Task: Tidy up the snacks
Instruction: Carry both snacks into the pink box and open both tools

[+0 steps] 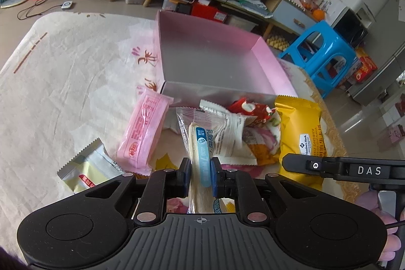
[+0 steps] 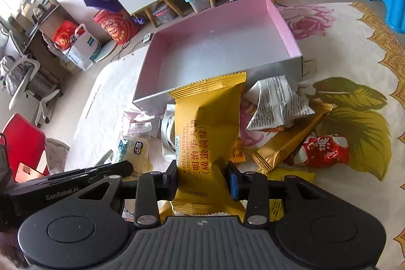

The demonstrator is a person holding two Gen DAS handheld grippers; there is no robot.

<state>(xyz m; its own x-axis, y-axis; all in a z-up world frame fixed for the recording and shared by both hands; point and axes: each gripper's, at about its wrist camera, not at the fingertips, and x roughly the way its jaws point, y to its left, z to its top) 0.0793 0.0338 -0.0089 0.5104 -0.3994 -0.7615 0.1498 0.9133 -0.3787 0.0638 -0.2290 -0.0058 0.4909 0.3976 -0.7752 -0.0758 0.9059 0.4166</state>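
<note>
Left wrist view: your left gripper is clamped on a clear-wrapped bread stick; your right gripper pinches the yellow waffle packet, both just short of the empty pink box. The slippery wrappers could slide free, or catch its near wall; above it, space is open.

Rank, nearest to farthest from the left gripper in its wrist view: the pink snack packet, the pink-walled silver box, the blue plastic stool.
From the left gripper:
1. Pink snack packet, just ahead on the left, on the cloth.
2. Pink-walled silver box, beyond the snack pile.
3. Blue plastic stool, on the floor at far right.
</note>
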